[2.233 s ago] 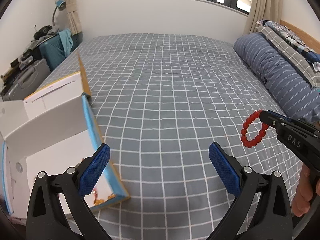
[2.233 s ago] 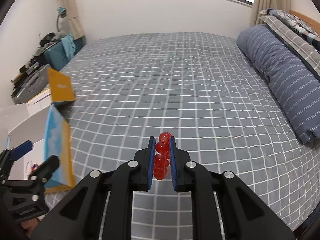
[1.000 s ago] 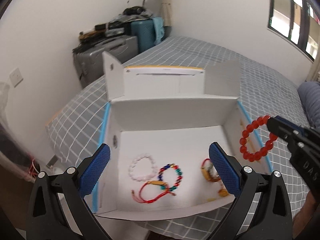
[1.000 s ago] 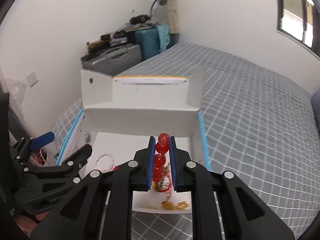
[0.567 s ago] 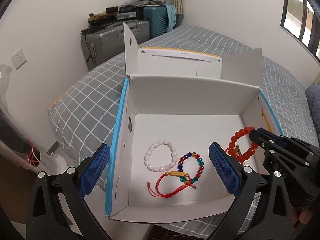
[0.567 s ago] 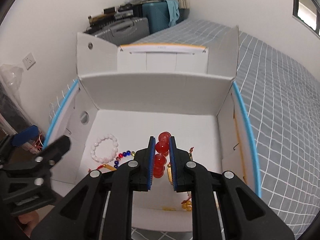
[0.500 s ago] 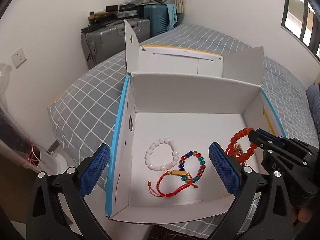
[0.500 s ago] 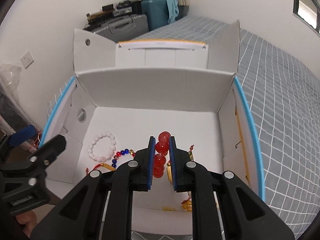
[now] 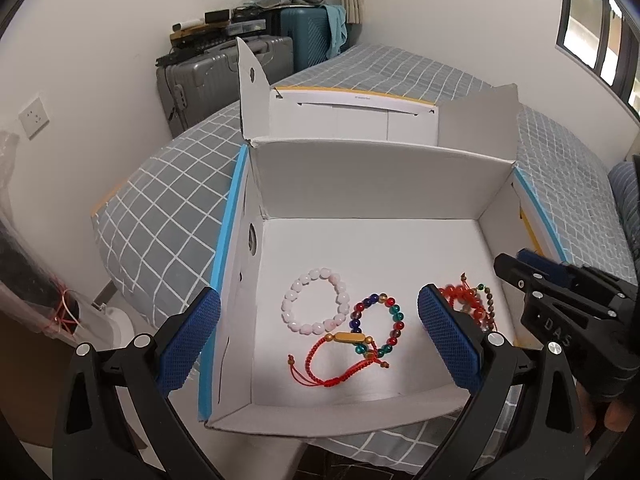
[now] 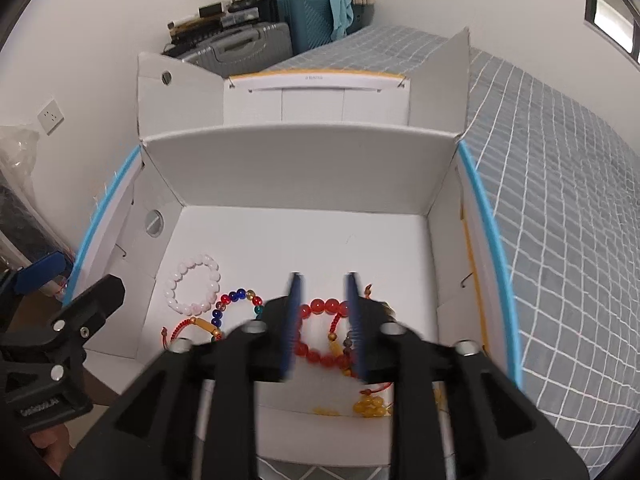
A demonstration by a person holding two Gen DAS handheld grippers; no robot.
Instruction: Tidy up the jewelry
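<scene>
A white cardboard box (image 9: 380,184) (image 10: 300,168) with blue edges stands open on the bed. The red bead bracelet (image 10: 318,330) lies on the box floor at the right, also in the left wrist view (image 9: 464,298). My right gripper (image 10: 322,288) is open just above it, jaws apart and blurred; it shows at the right of the left wrist view (image 9: 512,266). My left gripper (image 9: 318,320) is open and empty above the box's near left side. A pink bead bracelet (image 9: 314,306), a multicoloured bead bracelet (image 9: 378,322) and a red cord bracelet (image 9: 340,356) lie inside.
Yellow beads (image 10: 370,406) lie near the box's front wall. The box sits at the corner of a grey checked bed (image 10: 560,200). Suitcases (image 9: 224,72) stand by the wall behind. The floor drops off to the left.
My right gripper has opened and let go of the red bead bracelet, which now lies on the box floor. Both grippers have moved a little closer over the box.
</scene>
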